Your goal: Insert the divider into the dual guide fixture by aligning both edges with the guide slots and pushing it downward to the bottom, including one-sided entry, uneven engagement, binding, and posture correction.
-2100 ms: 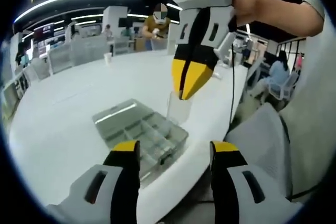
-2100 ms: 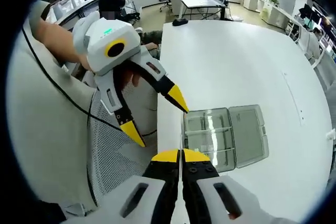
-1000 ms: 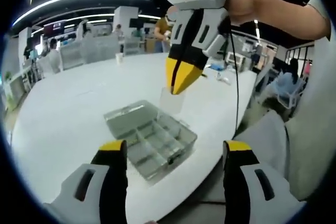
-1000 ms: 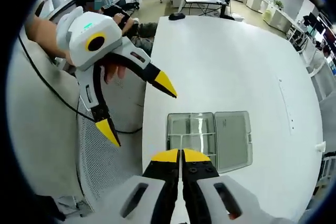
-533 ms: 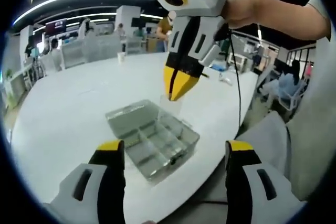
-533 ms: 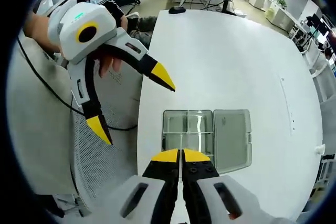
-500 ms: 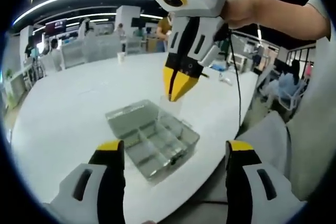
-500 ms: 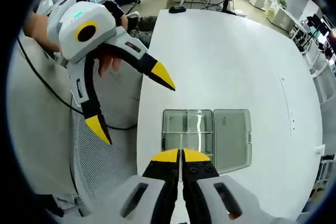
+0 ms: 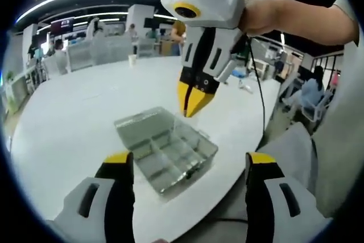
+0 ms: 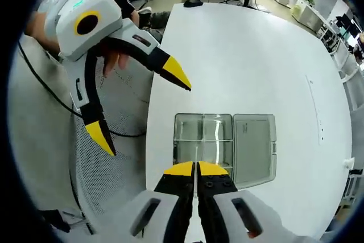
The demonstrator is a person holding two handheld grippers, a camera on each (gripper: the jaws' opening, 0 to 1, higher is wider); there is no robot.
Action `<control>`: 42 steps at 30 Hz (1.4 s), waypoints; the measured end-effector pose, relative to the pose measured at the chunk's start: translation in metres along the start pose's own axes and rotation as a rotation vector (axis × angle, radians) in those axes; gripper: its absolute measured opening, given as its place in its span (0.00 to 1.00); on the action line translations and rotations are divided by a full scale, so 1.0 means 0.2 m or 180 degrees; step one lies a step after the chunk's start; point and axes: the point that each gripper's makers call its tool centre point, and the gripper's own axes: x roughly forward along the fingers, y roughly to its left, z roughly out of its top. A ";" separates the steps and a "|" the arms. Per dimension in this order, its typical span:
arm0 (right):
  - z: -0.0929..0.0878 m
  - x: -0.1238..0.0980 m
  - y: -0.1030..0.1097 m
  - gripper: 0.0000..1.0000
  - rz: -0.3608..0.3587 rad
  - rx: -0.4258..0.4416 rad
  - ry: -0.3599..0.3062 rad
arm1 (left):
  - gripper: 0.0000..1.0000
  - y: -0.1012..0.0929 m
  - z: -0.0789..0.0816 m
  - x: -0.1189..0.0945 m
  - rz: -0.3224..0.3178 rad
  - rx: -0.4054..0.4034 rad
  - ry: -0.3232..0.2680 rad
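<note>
Insertion has not begun: the right gripper (image 9: 191, 106), jaws pinching the thin clear plastic divider (image 10: 195, 153), hovers above the clear compartmented plastic box (image 9: 166, 149), while the left gripper (image 10: 139, 109) waits spread wide.

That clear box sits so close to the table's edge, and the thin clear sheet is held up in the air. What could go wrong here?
The right gripper pinches the thin clear divider by one edge above the open organizer box, so it could enter tilted and bind. The slots are clear plastic and hard to see, so one side may miss. The box lies near the table edge, and the open left gripper is not steadying it; a hard push might shift it.
</note>
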 end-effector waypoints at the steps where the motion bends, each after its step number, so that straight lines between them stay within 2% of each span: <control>1: 0.00 0.00 0.00 0.00 0.0003 0.0002 0.0005 | 0.79 0.00 0.00 0.00 0.0002 -0.0005 0.0000; 19: -0.01 0.09 -0.02 0.00 0.0077 0.0007 0.0091 | 0.82 0.01 -0.01 0.01 -0.0015 -0.0105 0.0025; 42: 0.00 0.15 -0.03 0.00 0.0147 0.0067 0.0121 | 0.82 0.02 -0.03 0.03 -0.0020 -0.0106 0.0044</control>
